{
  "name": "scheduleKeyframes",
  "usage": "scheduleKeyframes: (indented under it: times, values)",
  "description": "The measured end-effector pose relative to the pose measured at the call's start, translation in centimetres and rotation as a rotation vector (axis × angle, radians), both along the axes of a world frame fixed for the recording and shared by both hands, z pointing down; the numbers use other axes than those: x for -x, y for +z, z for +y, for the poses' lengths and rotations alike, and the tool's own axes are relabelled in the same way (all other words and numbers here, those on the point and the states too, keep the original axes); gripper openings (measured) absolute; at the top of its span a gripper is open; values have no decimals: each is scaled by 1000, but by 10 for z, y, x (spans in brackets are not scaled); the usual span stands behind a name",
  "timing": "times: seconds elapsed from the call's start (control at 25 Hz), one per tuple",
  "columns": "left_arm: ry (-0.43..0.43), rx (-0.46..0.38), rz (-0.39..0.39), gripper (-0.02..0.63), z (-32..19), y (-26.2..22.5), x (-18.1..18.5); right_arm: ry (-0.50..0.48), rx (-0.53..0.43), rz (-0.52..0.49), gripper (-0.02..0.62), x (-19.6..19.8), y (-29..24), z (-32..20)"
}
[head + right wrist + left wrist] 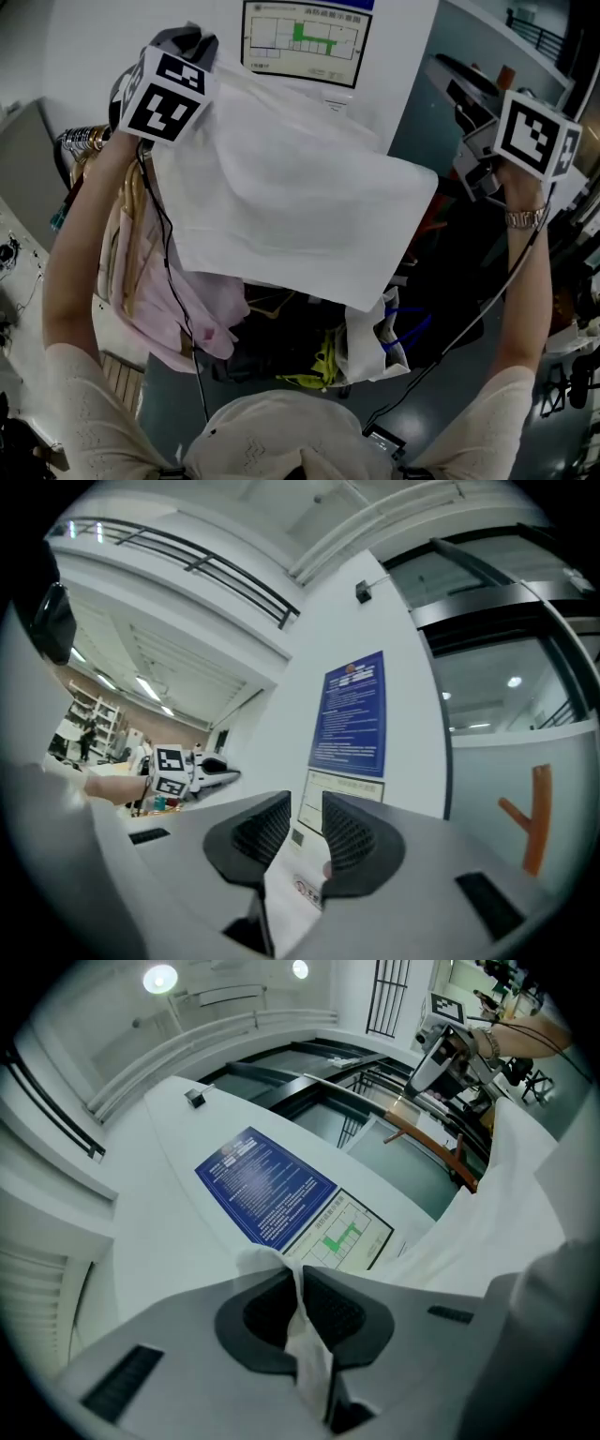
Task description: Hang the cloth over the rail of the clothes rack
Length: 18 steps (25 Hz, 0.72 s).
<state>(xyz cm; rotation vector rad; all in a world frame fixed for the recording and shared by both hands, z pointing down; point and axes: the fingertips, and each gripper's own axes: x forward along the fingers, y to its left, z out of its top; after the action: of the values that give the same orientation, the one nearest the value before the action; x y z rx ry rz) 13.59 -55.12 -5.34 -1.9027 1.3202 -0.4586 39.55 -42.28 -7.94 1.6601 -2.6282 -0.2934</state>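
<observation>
Item: white rectangular fabric cloth (300, 206), spread in the air between two raised grippers, above the hanging garments and not yet on the rail.
Left gripper (296, 1274): jaws almost together, pinching a bunched corner of the cloth.
Right gripper (307, 822): jaws narrow. A labelled corner of the cloth fills the gap low between the pads, and I take it as gripped.
Rack: chrome rail of the clothes rack (80, 141). Only its end with hanger hooks shows at the left, and the rest is hidden under the cloth. A pale pink garment (159, 291) hangs below.
Step in hand: carrying the opened cloth over the rack.
Next move: by my judgement, bring both corners across and lower them so the middle of the cloth lands on the rail, then let go evenly.
Edges: the near hem hangs free and slack, and the upper hem runs between the grippers.
Open room: the white wall with its framed floor-plan notice (305, 37) stands near ahead, with dark clutter below right. The thin black cable (173, 272) trailing beside the garments could snag.
</observation>
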Motion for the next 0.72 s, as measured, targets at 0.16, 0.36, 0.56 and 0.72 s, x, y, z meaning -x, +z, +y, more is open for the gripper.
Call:
scheduleKeyframes:
  times: [0.16, 0.36, 0.56, 0.72]
  values:
    - [54, 1, 57, 28, 6, -2, 4, -169, -39, 38, 94, 85, 3, -8]
    - [98, 46, 83, 28, 4, -1, 3, -295, -53, 197, 94, 188, 20, -37]
    - [168, 133, 131, 28, 6, -2, -5, -291, -30, 261, 94, 233, 31, -73]
    - [252, 193, 187, 28, 14, -10, -11, -292, -10, 279, 94, 246, 32, -89]
